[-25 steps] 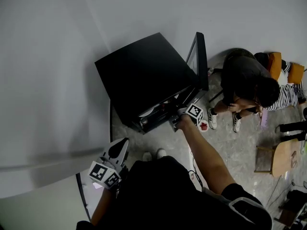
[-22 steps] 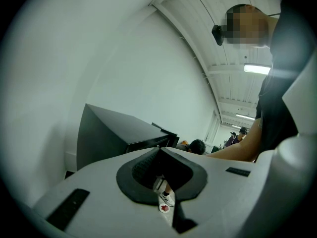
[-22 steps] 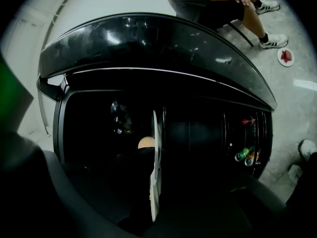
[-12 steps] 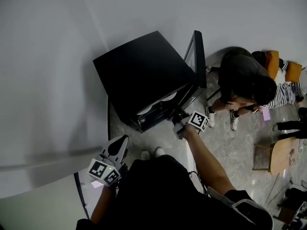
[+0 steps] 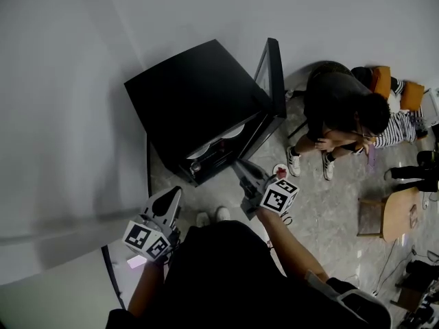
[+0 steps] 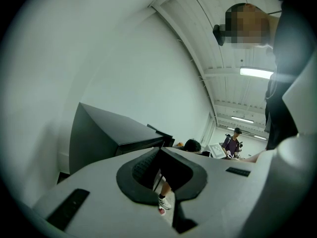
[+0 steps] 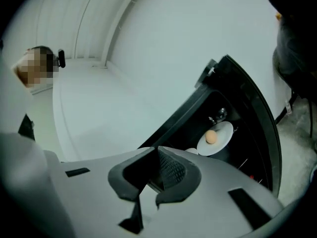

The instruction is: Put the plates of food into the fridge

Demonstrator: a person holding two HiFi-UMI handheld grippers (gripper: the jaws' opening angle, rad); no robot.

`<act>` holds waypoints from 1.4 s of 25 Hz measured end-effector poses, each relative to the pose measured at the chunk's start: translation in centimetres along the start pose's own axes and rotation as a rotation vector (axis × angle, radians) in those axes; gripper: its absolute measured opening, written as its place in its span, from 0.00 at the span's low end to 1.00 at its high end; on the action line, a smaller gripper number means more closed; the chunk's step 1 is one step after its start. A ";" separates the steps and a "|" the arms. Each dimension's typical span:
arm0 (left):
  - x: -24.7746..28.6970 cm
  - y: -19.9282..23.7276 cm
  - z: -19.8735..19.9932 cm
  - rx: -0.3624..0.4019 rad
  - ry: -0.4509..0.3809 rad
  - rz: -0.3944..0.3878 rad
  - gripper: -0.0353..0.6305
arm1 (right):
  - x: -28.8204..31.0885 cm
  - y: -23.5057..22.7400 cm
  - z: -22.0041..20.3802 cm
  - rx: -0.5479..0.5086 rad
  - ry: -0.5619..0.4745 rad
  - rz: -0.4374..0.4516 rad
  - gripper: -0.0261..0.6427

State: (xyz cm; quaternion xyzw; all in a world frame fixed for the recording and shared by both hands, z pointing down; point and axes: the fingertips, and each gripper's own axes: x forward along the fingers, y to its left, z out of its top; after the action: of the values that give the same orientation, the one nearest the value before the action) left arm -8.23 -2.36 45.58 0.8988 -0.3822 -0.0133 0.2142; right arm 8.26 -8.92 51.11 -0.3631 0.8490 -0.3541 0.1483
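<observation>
The right gripper (image 5: pixel 241 168) is holding nothing: its jaws have just been closing and are now meeting at the tips with nothing between them. The left gripper (image 5: pixel 175 193), low at the person's side, is likewise pressing its jaws together on nothing. Just ahead of the right gripper, the black fridge (image 5: pixel 199 94) is standing with its door (image 5: pixel 274 81) swung open. Inside, a white plate (image 7: pixel 218 139) carrying a round orange piece of food (image 7: pixel 211 137) is lying on a shelf, with a second plate (image 7: pixel 191 151) peeking out beside it. The loading is looking nearly done; shutting the door is probably remaining. The fridge's dark interior is hiding its shelves, the second plate's contents are being cut off, and no further plates are showing.
</observation>
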 end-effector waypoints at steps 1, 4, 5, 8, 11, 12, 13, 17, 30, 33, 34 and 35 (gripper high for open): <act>0.0 -0.1 0.0 0.004 0.000 -0.003 0.09 | -0.1 1.1 0.1 -0.032 0.004 0.018 0.09; -0.1 -0.5 0.0 0.008 -0.001 -0.005 0.09 | -0.4 4.1 0.8 -0.115 0.003 0.065 0.09; -0.2 -0.5 0.0 0.004 -0.004 -0.002 0.09 | -0.6 4.9 1.0 -0.129 0.001 0.077 0.09; -0.4 -0.4 0.1 -0.003 -0.012 0.011 0.09 | -1.1 6.9 1.3 -0.165 -0.006 0.100 0.09; -0.5 -0.7 0.0 0.001 -0.010 0.009 0.09 | -1.5 8.6 1.3 -0.252 0.001 0.106 0.09; -0.6 -0.8 0.0 0.003 -0.007 0.006 0.09 | -1.6 9.3 1.4 -0.307 0.002 0.104 0.09; -0.6 -1.0 -0.1 0.004 -0.004 0.003 0.09 | -1.7 10.2 1.6 -0.373 0.002 0.102 0.09; -0.4 -1.8 -0.3 0.010 0.006 -0.017 0.09 | -2.0 14.1 3.3 -0.520 -0.059 0.126 0.09; -1.1 -3.3 1.6 0.049 -0.042 -0.030 0.09 | -2.3 17.2 2.1 -0.600 -0.036 0.116 0.09; -1.2 -3.4 1.5 0.044 -0.043 -0.032 0.09 | -2.2 17.0 1.7 -0.577 -0.031 0.102 0.09; -1.2 -3.4 1.4 0.041 -0.043 -0.032 0.09 | -2.2 16.9 1.7 -0.568 -0.034 0.094 0.09; -1.3 -3.4 1.2 0.040 -0.042 -0.033 0.09 | -2.3 16.7 1.7 -0.562 -0.035 0.087 0.09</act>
State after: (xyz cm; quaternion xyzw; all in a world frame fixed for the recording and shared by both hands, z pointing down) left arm -7.07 0.17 42.93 0.9086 -0.3717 -0.0281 0.1881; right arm 2.16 -0.04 38.01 -0.3593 0.9260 -0.0915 0.0716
